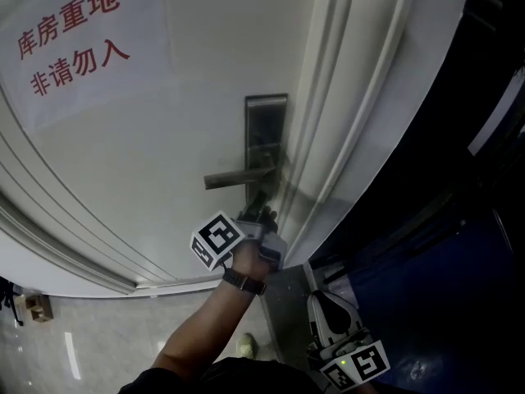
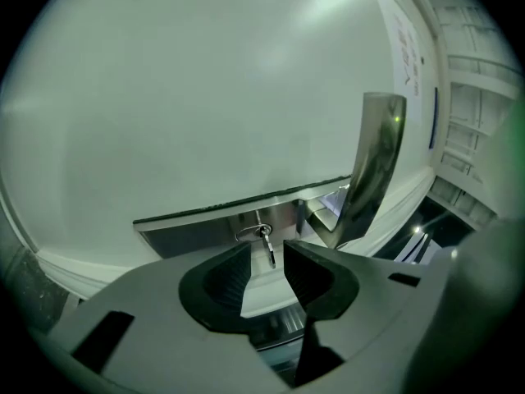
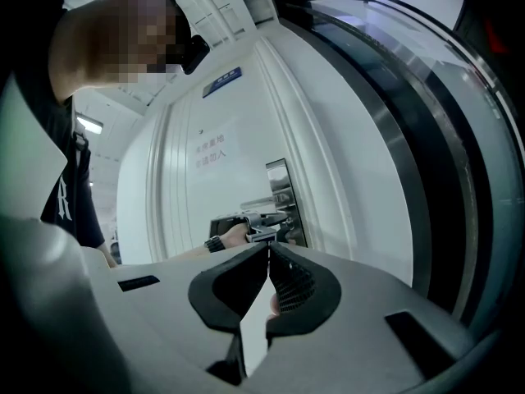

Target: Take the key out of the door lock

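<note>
While the key sits in the lock plate, my left hand-held gripper is held right up to it with its jaws spread. In the left gripper view the key points out of the plate toward the gap between the two dark ribbed pads, and a thin wire ring lies beside its head. Neither pad presses on the key, and light shows between it and each one. The flat metal handle stands just to the right of the key in that view.

In the head view the same gripper is close under the handle, with its marker cube turned toward me, and it hides the key. The tall plate is fixed near the edge of the white door. The door carries a paper sign with red characters at the upper left. A dark watch wraps my left wrist.

My right hand-held gripper is low and well apart from the lock. Its jaws are pressed together at the tips and pinch nothing. In the head view it hangs at the bottom right, beside the door's edge and over the pale floor. Its own view looks up across to the door and my left gripper at the plate.
</note>
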A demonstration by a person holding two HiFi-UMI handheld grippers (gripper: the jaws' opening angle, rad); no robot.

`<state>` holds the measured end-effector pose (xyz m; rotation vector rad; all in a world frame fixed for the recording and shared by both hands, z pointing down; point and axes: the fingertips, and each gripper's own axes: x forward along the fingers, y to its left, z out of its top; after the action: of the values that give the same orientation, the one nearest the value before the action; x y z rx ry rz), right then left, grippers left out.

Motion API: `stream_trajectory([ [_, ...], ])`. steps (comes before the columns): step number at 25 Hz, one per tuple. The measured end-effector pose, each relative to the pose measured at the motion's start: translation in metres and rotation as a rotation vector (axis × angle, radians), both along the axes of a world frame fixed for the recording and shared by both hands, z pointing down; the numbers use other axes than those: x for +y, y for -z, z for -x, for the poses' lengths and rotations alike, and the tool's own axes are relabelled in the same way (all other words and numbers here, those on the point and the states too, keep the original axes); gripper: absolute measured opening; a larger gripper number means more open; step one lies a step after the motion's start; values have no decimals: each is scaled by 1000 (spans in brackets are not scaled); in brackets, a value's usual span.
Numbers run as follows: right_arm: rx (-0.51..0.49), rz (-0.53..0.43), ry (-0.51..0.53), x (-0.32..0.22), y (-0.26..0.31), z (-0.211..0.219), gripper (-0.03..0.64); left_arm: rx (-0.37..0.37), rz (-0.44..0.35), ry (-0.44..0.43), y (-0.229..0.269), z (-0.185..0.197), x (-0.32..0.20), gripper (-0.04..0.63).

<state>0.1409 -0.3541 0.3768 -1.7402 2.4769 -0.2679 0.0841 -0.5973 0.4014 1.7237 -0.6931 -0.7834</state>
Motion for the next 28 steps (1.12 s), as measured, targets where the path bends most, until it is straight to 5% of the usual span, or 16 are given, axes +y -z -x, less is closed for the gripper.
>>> stream_trajectory([
  [11, 1, 24, -11, -7, -6, -11, 15, 38, 16, 19, 2, -6, -9, 34],
  [28, -7, 19, -11, -3, -4, -14, 15, 103, 116, 72, -1, -5, -2, 12],
])
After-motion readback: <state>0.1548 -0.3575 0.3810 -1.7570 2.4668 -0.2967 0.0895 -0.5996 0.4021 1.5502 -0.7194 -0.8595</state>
